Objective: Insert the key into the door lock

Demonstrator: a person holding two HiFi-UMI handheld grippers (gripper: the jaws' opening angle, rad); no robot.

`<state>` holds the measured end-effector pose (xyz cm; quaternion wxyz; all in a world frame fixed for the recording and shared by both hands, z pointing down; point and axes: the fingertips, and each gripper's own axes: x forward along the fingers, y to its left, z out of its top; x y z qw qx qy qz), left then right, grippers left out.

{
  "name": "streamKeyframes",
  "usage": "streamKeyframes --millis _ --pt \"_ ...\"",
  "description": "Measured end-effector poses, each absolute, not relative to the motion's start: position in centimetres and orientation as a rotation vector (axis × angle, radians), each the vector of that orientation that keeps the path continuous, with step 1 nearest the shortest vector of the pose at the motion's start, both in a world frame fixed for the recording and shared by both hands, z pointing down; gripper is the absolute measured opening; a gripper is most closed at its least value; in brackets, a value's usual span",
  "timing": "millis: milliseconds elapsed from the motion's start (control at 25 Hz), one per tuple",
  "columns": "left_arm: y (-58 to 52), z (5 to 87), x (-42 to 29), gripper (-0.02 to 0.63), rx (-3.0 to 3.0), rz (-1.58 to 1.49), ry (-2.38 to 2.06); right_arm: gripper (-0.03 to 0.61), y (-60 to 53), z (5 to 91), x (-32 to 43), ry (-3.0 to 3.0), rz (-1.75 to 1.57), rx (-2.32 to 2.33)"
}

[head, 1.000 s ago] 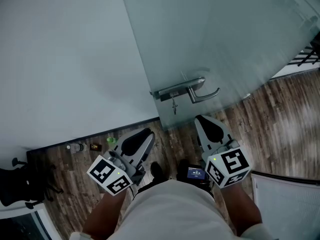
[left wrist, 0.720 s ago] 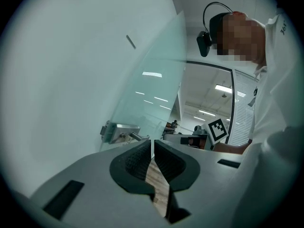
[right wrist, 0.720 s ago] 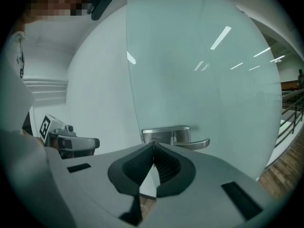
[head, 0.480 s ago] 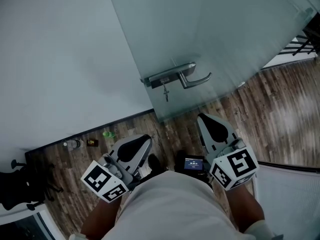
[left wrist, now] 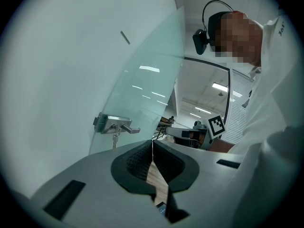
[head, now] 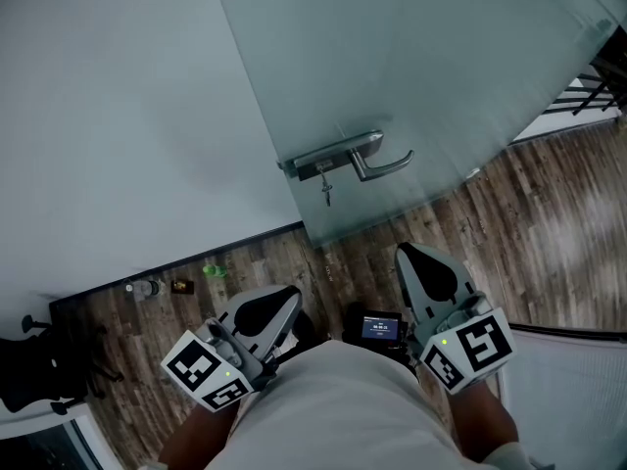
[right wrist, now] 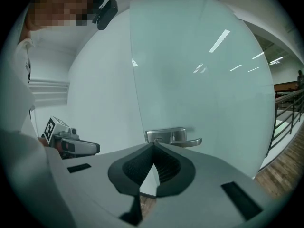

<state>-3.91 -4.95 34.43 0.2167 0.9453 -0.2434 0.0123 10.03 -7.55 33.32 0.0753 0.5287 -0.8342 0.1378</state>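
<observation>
Short of the key [head: 327,195], left hand-held gripper [head: 284,298] and right hand-held gripper [head: 414,257] sit closed.

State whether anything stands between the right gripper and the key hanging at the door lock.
Nothing visible does. Only open space above the wooden floor separates the right gripper from the key, which hangs under the lock plate.

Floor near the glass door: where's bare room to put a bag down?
Bare wood floor lies right of the glass door. Crowded: a bottle and a green item along the white wall's foot, and a small lit screen device in front of the door.
</observation>
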Motion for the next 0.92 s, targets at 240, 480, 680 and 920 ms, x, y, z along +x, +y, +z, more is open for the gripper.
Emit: streamKeyframes --millis 240,480,680,920 --pt "-5.2 34.3 -3.8 0.017 2.619 0.015 -0.672 0.011 -8.0 33.1 9.8 -2.496 0.391 1.583" --pt "-5.2 34.3 -3.4 0.017 2.624 0.031 -0.659 0.009 -8.4 32.8 9.8 -2.485 0.371 1.592" --pt "-5.4 34.4 -3.2 0.017 2.643 0.08 -0.672 0.009 -8.7 32.7 10.1 -2.483 0.358 1.607" --pt "-1.6 31.5 0.1 0.017 2.969 0.49 -0.433 0.009 -8.6 32.6 10.5 -2.463 0.337 1.624"
